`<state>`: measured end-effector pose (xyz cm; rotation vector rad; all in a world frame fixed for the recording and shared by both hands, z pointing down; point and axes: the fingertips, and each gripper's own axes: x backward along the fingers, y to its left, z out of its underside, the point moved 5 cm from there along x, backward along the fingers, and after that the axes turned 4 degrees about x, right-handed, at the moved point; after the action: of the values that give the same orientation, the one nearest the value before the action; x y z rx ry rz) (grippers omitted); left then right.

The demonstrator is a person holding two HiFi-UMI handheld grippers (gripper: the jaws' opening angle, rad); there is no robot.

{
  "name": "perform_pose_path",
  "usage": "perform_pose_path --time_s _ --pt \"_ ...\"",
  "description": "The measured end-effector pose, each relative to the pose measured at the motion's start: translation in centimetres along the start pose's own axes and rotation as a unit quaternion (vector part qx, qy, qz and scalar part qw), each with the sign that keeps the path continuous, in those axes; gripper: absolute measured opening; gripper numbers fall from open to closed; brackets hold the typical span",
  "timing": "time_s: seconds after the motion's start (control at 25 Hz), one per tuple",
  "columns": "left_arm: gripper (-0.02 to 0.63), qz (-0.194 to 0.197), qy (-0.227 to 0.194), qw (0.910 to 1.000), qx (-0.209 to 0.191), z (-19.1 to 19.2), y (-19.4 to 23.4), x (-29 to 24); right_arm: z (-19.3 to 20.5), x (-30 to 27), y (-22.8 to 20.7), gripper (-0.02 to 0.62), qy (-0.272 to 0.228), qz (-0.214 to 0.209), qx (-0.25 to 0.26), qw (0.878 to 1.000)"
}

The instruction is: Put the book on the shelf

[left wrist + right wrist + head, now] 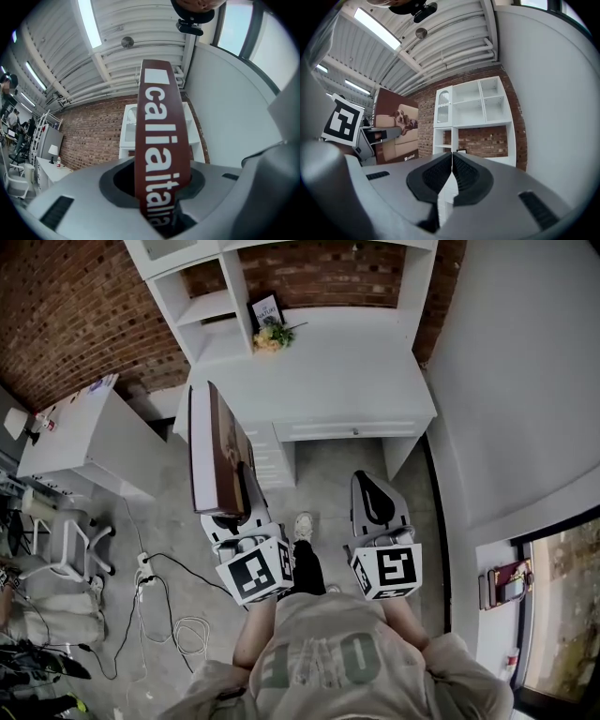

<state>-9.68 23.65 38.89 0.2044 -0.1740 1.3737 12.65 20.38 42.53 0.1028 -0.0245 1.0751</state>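
Observation:
A large brown book (217,448) with a dog on its cover stands upright in my left gripper (246,491), which is shut on its lower edge. In the left gripper view its dark red spine (161,140) with white letters rises between the jaws. My right gripper (372,495) is shut with nothing in it; its black pads (440,174) meet. The book (396,131) also shows at the left of the right gripper view. The white shelf unit (211,306) stands ahead against the brick wall, with open compartments (471,110).
A white desk (337,381) with a drawer sits under the shelves, holding a framed picture (265,310) and flowers (270,335). Another white table (80,442) and a stool (70,545) stand left. Cables (164,601) lie on the floor. A white wall (525,381) runs along the right.

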Motion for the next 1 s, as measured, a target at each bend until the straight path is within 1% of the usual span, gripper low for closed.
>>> perform_pose_path --time_s 0.16,0.32,0.48,0.6,0.72,0.84,1.0 --pt "0.155 0.016 -0.013 0.9997 0.011 1.8 -0.2 -5.2 1.0 -3.8 -1.7 0.017 -0.006 0.020 0.004 1.000" --pt "0.156 0.033 -0.014 0.9989 0.028 3.8 -1.1 -11.3 1.7 -8.3 -4.1 0.017 -0.003 0.042 0.015 0.999" --pt "0.155 0.061 -0.010 0.9977 0.027 4.5 -1.9 -17.7 2.0 -13.5 -5.9 0.017 0.007 0.060 0.005 0.998" --pt "0.155 0.074 -0.003 0.9966 0.035 5.5 -1.9 -22.7 2.3 -18.2 -6.5 0.017 0.016 0.061 -0.003 0.998" --pt "0.155 0.087 0.002 0.9956 0.036 6.3 -1.3 -28.1 2.0 -23.8 -6.7 0.017 0.015 0.059 0.005 0.998" --pt "0.155 0.098 0.006 0.9945 0.036 6.7 -0.5 -33.0 1.0 -29.3 -7.0 0.017 0.008 0.057 0.018 0.998" --pt "0.155 0.108 0.001 0.9933 0.041 7.1 0.2 -39.1 -1.0 -36.4 -8.0 0.017 -0.015 0.060 0.043 0.997"
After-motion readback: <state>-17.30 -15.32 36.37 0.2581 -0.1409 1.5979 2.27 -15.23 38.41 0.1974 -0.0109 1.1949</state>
